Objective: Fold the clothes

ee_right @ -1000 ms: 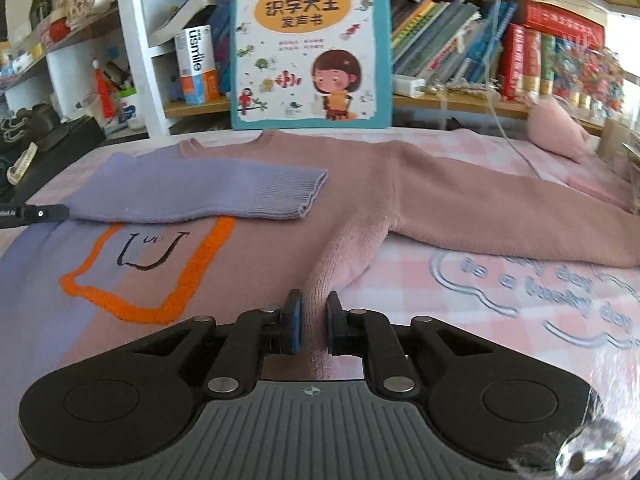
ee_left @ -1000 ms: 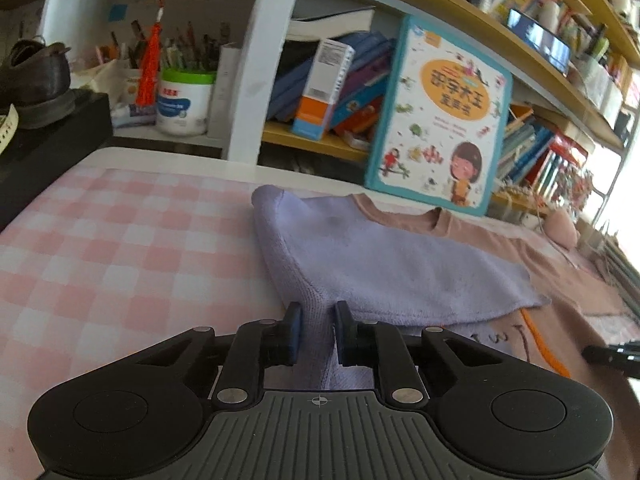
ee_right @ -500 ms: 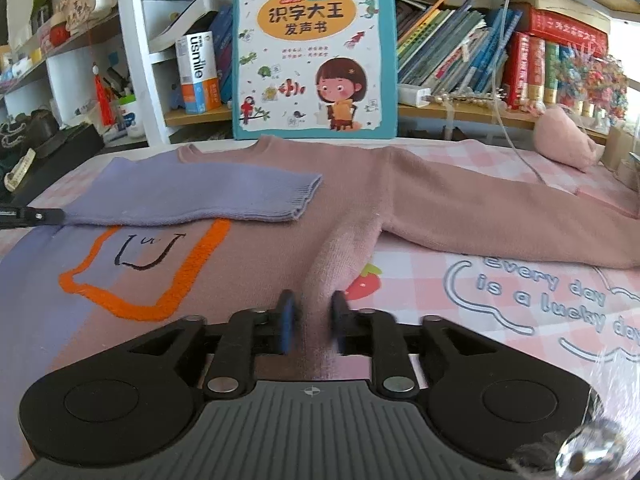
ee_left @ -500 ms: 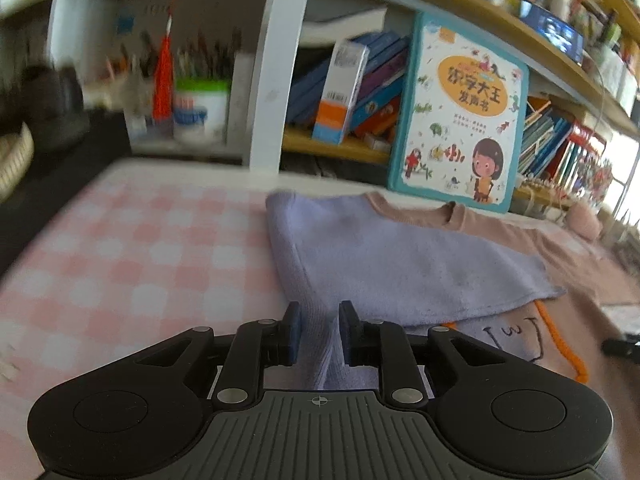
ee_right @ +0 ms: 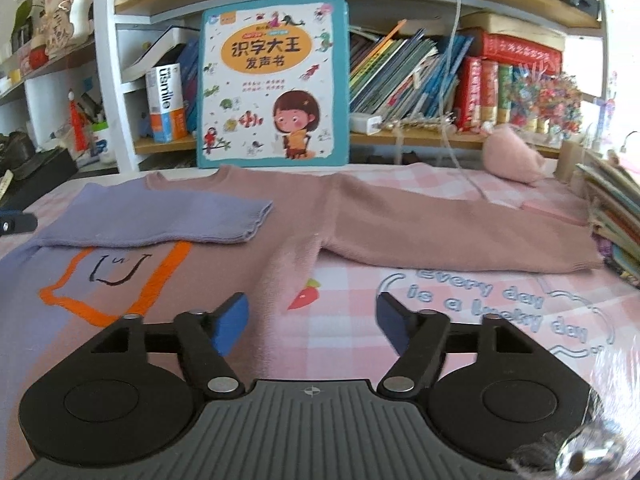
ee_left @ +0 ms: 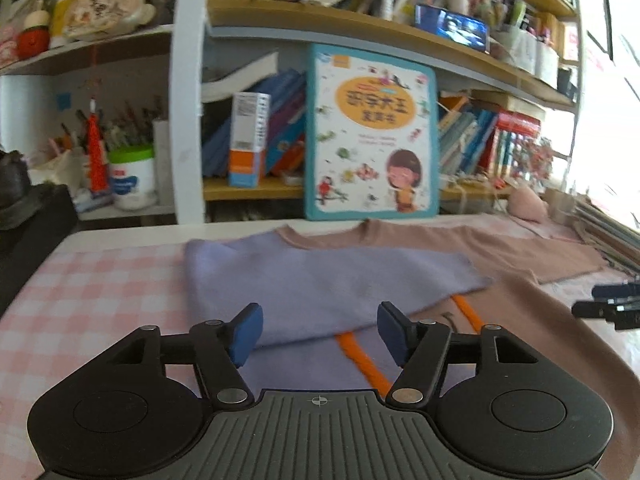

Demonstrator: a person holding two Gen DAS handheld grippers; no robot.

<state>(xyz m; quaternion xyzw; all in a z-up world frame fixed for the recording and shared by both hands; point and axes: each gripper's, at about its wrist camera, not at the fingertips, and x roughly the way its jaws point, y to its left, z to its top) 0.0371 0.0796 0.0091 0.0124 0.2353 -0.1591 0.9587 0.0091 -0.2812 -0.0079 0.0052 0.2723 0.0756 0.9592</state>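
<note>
Looking down my left claw (ee_left: 318, 334), both blue pads are spread wide with nothing between them, so it's released. It hangs just above the lavender side of the sweater (ee_left: 320, 288), near the spot where the lavender sleeve (ee_left: 332, 276) is folded across the chest. An orange stitched line (ee_left: 360, 356) runs between the pads further out.

Same deal with my right claw (ee_right: 312, 324): pads wide apart, released, nothing gripped. It sits over the pink side edge of the sweater (ee_right: 224, 256), with the checked cloth (ee_right: 360, 320) of the bench showing on its right, a little carrot print (ee_right: 306, 300) just ahead.

Further out, the pink sleeve (ee_right: 460, 236) lies stretched flat to the right, not folded yet. The orange square with the little face (ee_right: 120, 268) is half covered by the lavender sleeve. Behind the collar, a big kids' book (ee_right: 274, 88) stands against the bookshelf (ee_right: 440, 136).
</note>
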